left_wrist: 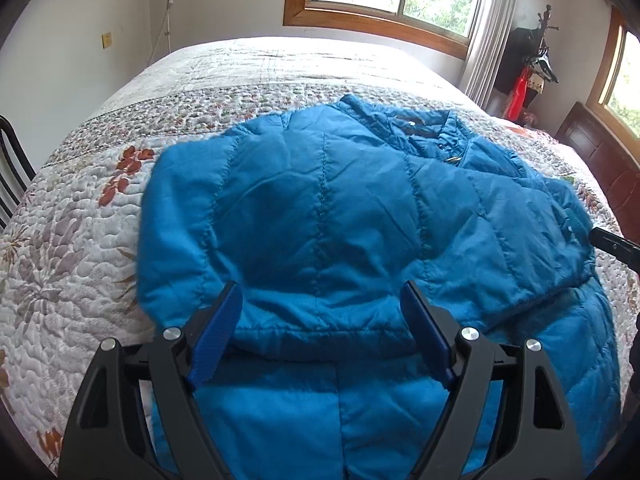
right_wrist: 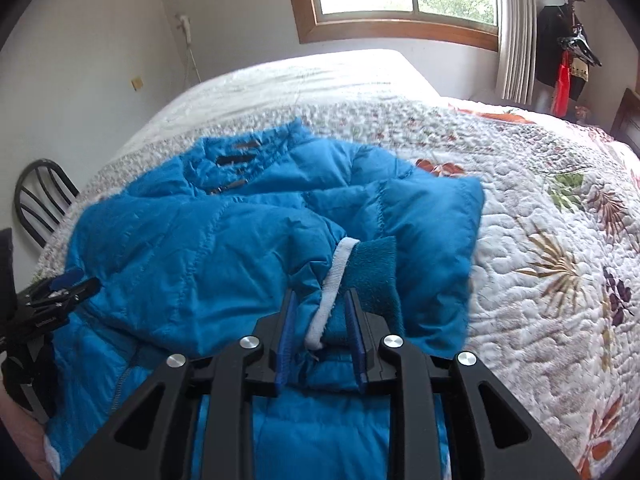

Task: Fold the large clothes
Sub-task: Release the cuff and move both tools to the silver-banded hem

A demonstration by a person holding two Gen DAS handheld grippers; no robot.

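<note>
A blue quilted jacket (left_wrist: pixel 320 200) lies on the bed, its sleeves folded in over the body. My left gripper (left_wrist: pixel 322 312) hovers over the near part of the jacket, jaws wide open with nothing between them. In the right wrist view the jacket (right_wrist: pixel 192 248) fills the middle. Its sleeve cuff (right_wrist: pixel 338 272), white-trimmed with teal fleece lining, lies between the fingers of my right gripper (right_wrist: pixel 320 316). Those jaws stand partly apart, with a gap beside the cuff, so the pads are not pressing it. The left gripper (right_wrist: pixel 64 284) shows at the left edge.
A floral quilt (left_wrist: pixel 80 240) covers the bed (right_wrist: pixel 540 240) around the jacket. A black metal chair (right_wrist: pixel 40 196) stands at the bed's left side. A coat rack (right_wrist: pixel 568 52) with hanging clothes and a dark wooden headboard (left_wrist: pixel 600 152) are at the right. A window is behind.
</note>
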